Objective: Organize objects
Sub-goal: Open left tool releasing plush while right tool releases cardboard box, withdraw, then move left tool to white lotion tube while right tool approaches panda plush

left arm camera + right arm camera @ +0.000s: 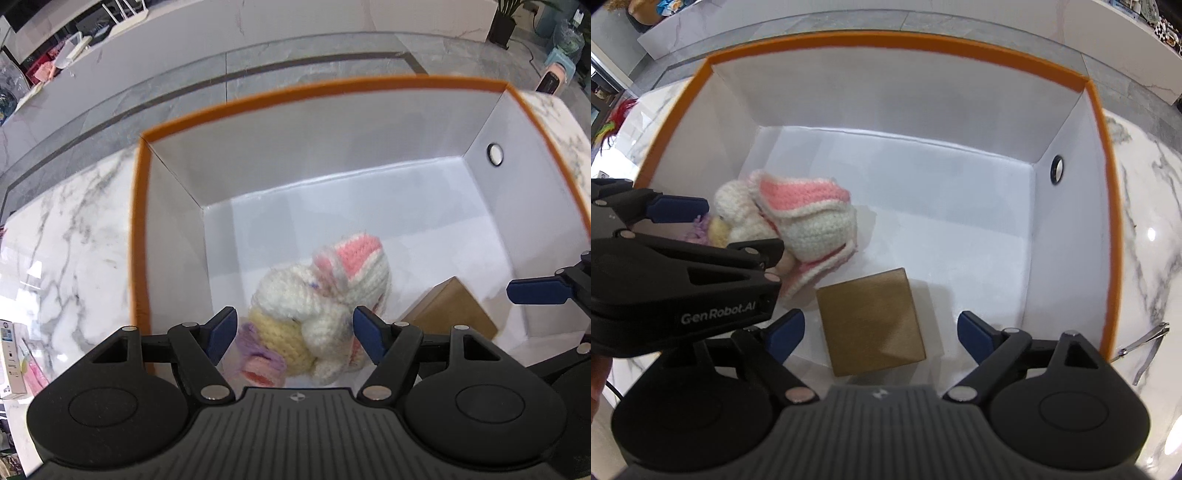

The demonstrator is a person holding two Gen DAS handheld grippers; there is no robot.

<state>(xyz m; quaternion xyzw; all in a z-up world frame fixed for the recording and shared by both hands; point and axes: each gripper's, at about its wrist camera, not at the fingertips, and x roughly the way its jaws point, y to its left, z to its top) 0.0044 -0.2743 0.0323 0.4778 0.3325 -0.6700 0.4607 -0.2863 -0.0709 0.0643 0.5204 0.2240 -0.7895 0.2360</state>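
Observation:
A white box with an orange rim point(295, 92) point(960, 48) stands on the marble counter. On its floor lies a crocheted white, pink and yellow bunny toy point(321, 306) point(805, 218), and beside it a brown wooden cube point(454, 310) point(871, 321). My left gripper point(294, 334) is open above the box, its blue pads either side of the toy, not touching it; it also shows in the right wrist view point(683, 210). My right gripper point(881, 336) is open over the cube, fingers apart from it; one of its fingers point(535, 291) shows in the left wrist view.
Metal nail clippers point(1145, 343) lie on the marble counter point(1152, 229) right of the box. A small white carton point(13, 362) stands at the counter's left edge. A grommet hole point(495, 153) is in the box's right wall. Grey floor lies beyond the counter.

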